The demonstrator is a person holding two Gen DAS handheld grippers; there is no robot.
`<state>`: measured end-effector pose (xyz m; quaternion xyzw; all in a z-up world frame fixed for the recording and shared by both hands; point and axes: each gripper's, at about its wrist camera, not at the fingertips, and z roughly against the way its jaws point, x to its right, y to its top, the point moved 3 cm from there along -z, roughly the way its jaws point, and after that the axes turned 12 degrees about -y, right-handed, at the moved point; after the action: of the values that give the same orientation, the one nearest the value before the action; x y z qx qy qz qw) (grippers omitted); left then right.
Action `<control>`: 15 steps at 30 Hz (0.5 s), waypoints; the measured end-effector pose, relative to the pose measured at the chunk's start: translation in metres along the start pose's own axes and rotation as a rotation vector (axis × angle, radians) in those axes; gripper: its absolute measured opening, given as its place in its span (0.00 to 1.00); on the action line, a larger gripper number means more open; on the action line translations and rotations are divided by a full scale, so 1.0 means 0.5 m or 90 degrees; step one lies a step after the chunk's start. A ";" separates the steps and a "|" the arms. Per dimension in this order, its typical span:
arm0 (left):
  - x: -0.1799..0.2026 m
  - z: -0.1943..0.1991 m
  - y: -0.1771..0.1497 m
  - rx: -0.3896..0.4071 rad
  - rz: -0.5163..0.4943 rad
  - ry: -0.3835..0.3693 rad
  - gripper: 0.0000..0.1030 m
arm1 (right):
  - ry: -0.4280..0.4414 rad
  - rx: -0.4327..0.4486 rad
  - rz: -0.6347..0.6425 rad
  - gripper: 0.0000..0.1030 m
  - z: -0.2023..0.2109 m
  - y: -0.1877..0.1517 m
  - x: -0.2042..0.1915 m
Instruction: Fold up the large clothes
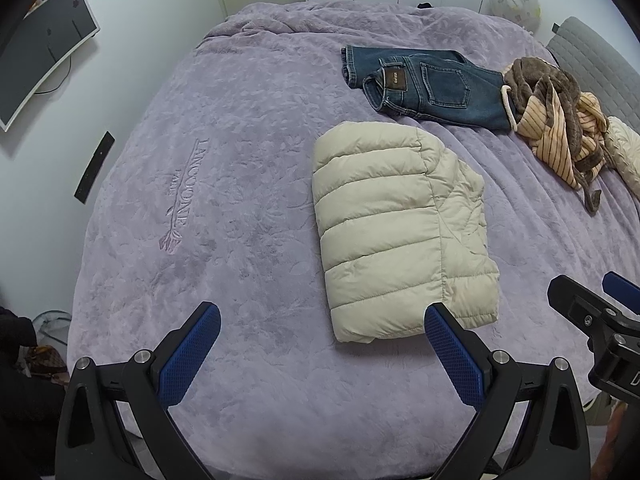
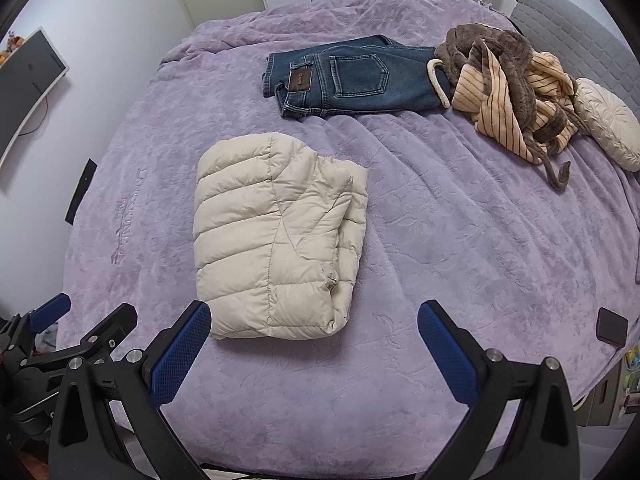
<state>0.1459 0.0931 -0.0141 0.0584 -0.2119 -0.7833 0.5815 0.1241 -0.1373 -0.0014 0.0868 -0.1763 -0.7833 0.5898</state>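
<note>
A cream quilted puffer jacket (image 1: 400, 232) lies folded into a compact rectangle on the purple bedspread (image 1: 240, 200); it also shows in the right wrist view (image 2: 276, 248). My left gripper (image 1: 320, 320) is open and empty, held above the bed just short of the jacket's near edge. My right gripper (image 2: 314, 316) is open and empty, also just short of the jacket's near edge. The right gripper shows at the right edge of the left wrist view (image 1: 592, 312), and the left gripper at the left edge of the right wrist view (image 2: 76, 332).
Folded blue jeans (image 2: 348, 76) lie farther back on the purple bedspread (image 2: 460, 240). A crumpled brown and striped garment (image 2: 512, 96) and a round cream cushion (image 2: 608, 124) lie at the back right. A dark phone (image 2: 612, 326) rests near the bed's right edge. A monitor (image 1: 44, 48) stands left.
</note>
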 end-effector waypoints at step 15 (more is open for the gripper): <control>-0.002 -0.002 0.007 0.000 -0.003 0.001 0.99 | -0.004 -0.001 0.004 1.00 -0.004 0.007 -0.003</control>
<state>0.1495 0.0929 -0.0140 0.0594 -0.2111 -0.7847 0.5798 0.1283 -0.1372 -0.0023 0.0832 -0.1775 -0.7817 0.5920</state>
